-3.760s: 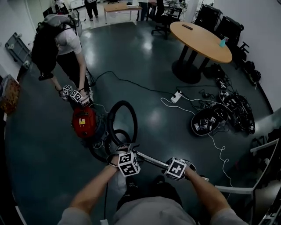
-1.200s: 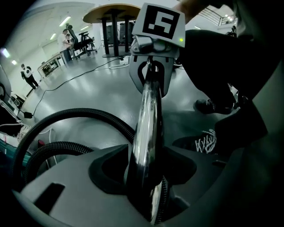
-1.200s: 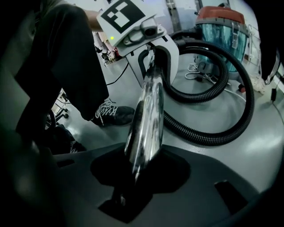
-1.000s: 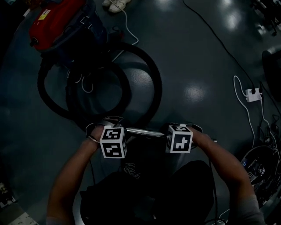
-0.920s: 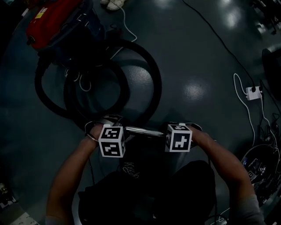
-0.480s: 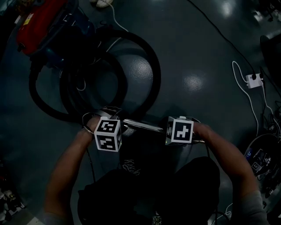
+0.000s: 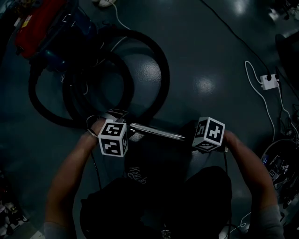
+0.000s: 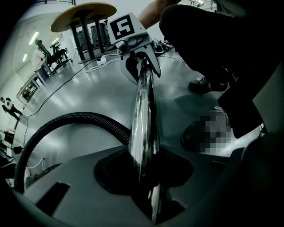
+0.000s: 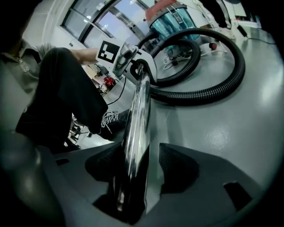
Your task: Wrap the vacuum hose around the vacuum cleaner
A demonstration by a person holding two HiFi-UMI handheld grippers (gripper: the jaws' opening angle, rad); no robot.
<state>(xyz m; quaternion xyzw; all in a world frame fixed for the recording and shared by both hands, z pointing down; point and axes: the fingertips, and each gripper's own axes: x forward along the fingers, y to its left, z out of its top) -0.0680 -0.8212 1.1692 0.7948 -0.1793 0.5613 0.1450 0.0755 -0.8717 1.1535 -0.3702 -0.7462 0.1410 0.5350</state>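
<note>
A shiny metal vacuum tube (image 7: 156, 132) lies level between my two grippers, above the floor. My left gripper (image 7: 122, 125) is shut on its left end, where the black ribbed hose (image 7: 156, 60) joins. In the left gripper view the tube (image 8: 143, 115) sits pinched between the pads of the left gripper (image 8: 144, 166). My right gripper (image 9: 135, 166) has just been opening; the tube (image 9: 137, 119) lies between its jaws with a gap at the right pad. The hose loops on the floor beside the red vacuum cleaner (image 7: 37, 21).
A white power strip (image 7: 268, 81) and cables lie on the floor at the right, with dark bags (image 7: 280, 163) below them. A round table (image 8: 82, 9) stands further off. My own legs and a shoe (image 9: 108, 119) are under the tube.
My right gripper has slid rightward along the tube, away from the left one, and its cube has rolled. The left gripper has kept its place on the tube.
</note>
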